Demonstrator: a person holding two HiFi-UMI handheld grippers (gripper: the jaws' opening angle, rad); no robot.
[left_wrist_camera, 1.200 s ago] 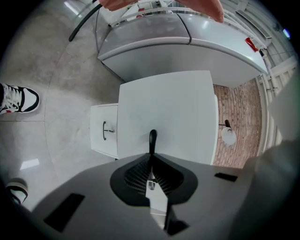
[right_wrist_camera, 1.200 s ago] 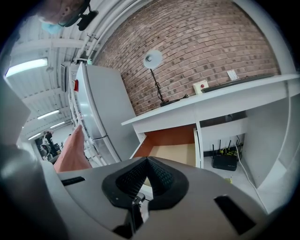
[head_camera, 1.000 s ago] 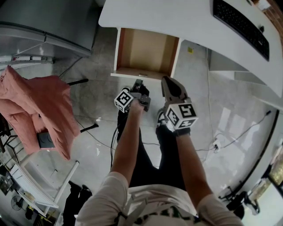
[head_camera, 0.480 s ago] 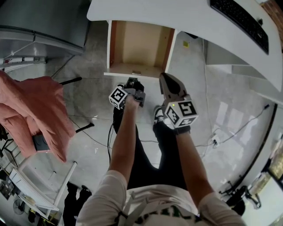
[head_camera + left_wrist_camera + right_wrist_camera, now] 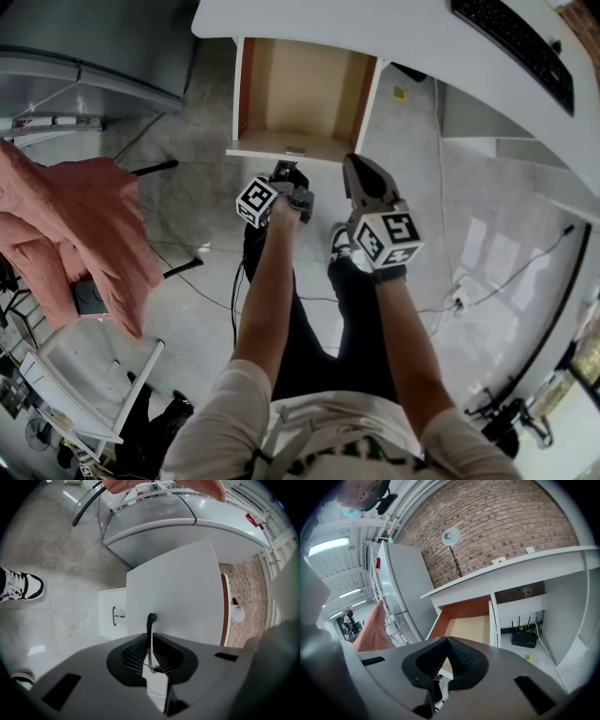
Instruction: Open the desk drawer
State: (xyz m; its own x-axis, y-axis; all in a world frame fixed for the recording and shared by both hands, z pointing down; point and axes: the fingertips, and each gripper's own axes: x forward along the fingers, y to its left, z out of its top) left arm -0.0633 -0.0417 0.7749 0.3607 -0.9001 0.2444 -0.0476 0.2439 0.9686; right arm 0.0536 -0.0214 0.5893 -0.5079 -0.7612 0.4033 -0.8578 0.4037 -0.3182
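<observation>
Drawer (image 5: 305, 98) stands pulled out from under the worktop (image 5: 375, 28). My left claw (image 5: 286, 172) has its jaws together, gripping nothing, just on the near side of the drawer front. My right claw (image 5: 356, 167), likewise together and gripping nothing, hangs beside it to the right.

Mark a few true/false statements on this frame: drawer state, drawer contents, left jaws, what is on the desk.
1. The drawer stands pulled out from under the desk. True.
2. A stack of papers lies in the drawer. False: its inside is bare.
3. The left gripper has its jaws clamped on the drawer handle. False: the jaws are together on nothing, and the handle sits apart from them.
4. A keyboard lies on the desk. True.
</observation>
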